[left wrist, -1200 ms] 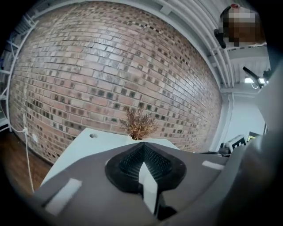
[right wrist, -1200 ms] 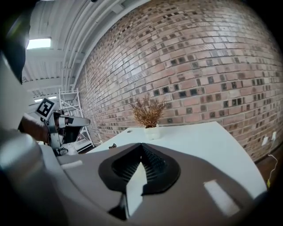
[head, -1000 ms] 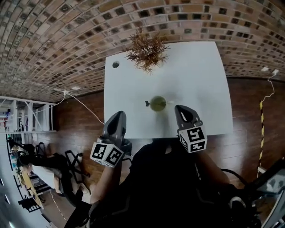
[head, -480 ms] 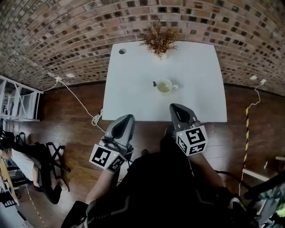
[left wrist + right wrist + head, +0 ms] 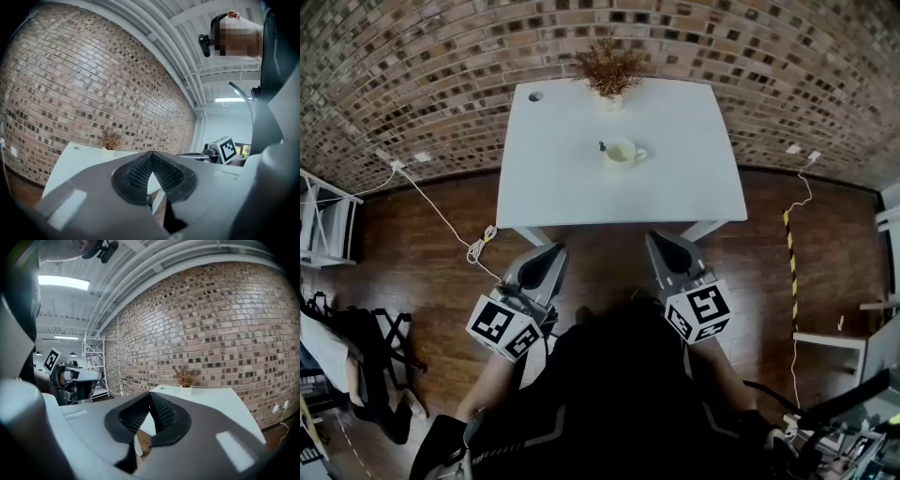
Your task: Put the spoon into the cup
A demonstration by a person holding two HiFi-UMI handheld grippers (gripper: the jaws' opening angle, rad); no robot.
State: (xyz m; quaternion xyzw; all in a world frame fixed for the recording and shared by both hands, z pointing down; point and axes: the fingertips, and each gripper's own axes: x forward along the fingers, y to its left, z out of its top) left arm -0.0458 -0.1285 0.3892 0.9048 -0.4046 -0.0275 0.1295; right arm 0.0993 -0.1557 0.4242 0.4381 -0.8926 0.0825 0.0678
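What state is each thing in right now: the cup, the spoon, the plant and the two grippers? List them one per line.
Cup: upright on the table, handle to the right.
Spoon: dark end shows at the cup's left rim; it seems to sit in the cup.
Plant: upright at the table's far edge.
Left gripper: shut, empty.
Right gripper: shut, empty.

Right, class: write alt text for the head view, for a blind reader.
Shut grey left tool and right tool point over wooden floor toward a white rectangular table. On it stand a pale cup, a spoon handle at its rim, and a dried plant.
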